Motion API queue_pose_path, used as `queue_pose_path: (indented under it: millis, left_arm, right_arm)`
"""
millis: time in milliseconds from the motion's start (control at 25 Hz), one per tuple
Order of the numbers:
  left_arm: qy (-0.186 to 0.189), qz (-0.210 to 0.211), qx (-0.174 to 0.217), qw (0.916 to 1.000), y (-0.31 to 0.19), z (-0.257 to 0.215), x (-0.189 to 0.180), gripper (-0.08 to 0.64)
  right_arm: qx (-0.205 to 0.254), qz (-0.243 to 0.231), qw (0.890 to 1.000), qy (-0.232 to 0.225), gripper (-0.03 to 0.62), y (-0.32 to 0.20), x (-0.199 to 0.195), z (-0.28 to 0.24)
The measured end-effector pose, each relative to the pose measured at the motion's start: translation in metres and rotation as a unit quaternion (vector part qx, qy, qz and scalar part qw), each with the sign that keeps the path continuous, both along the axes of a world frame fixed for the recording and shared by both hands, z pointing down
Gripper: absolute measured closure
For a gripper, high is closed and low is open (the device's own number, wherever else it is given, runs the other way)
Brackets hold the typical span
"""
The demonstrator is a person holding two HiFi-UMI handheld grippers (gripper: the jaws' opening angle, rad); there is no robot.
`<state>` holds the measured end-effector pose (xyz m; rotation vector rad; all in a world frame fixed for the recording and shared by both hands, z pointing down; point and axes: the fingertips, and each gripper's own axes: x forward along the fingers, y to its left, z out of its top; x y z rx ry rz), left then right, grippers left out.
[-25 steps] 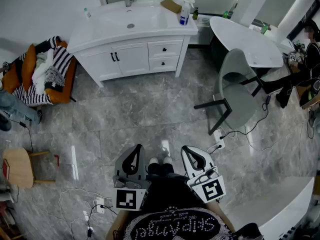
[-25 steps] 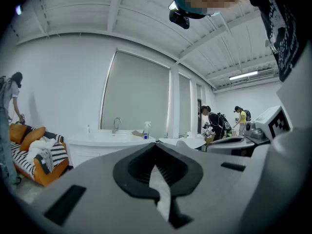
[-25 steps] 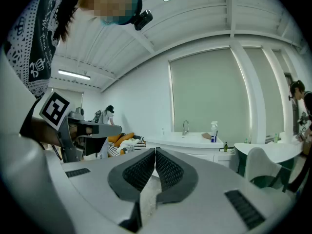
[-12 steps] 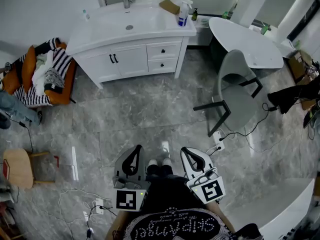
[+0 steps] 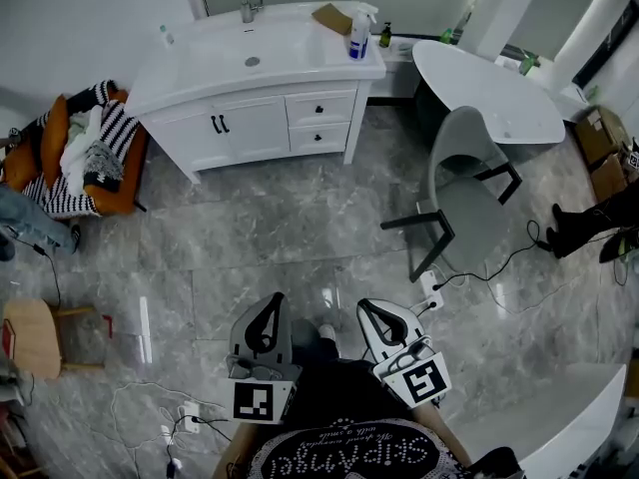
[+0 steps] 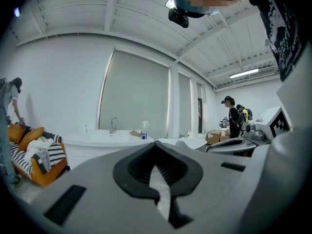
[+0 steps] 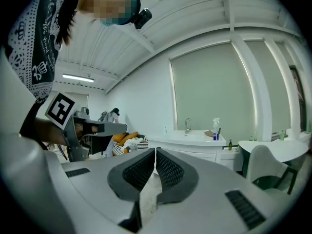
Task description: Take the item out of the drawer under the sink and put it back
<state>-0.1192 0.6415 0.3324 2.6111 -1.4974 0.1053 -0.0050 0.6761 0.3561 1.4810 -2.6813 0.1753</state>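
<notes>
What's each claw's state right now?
Left claw: closed, holding nothing.
Right claw: closed, holding nothing.

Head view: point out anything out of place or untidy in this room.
Clothes lie heaped on the orange armchair, and a power strip with a loose cable lies on the floor beside the grey chair. Nothing looks spilled or broken.

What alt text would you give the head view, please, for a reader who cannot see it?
From above, a person's left gripper and right gripper, both shut and empty, point across a grey marble floor toward a white sink cabinet whose doors and two drawers are closed. A grey chair stands to the right.
</notes>
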Motion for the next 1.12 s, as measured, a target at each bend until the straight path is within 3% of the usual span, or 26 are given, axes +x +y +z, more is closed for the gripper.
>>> queue_pose_path:
  millis: [160,360,480,680,880,1120]
  left_arm:
    - [0.013,-0.015,-0.006,0.9998,-0.013,0.0,0.0,0.56]
    - [-0.008,-0.011,-0.013,0.9998,-0.034,0.009,-0.003,0.561]
    - [0.005,-0.019,-0.015,0.9997,-0.055,0.008,-0.007,0.561]
    - [-0.019,0.012,-0.026,0.9994,-0.091,0.008,-0.011,0.561]
    - [0.016,0.012,-0.004,0.9998,-0.13,-0.014,-0.019,0.561]
    - [0.012,0.015,-0.008,0.9998,-0.161,-0.004,-0.043,0.561]
  right_arm:
    - [-0.011,0.003,1.0,-0.017,0.571,-0.009,0.006,0.002]
    - [-0.018,-0.019,1.0,-0.013,0.571,-0.027,0.004,0.009]
    - [-0.014,-0.011,1.0,-0.013,0.571,-0.05,0.0,0.007]
    - [-0.009,0.003,1.0,-0.016,0.571,-0.093,-0.007,-0.007]
    - [0.0,0.003,1.0,0.007,0.571,-0.126,-0.025,-0.013]
    - [0.015,-0.006,1.0,0.02,0.571,-0.154,-0.053,-0.008]
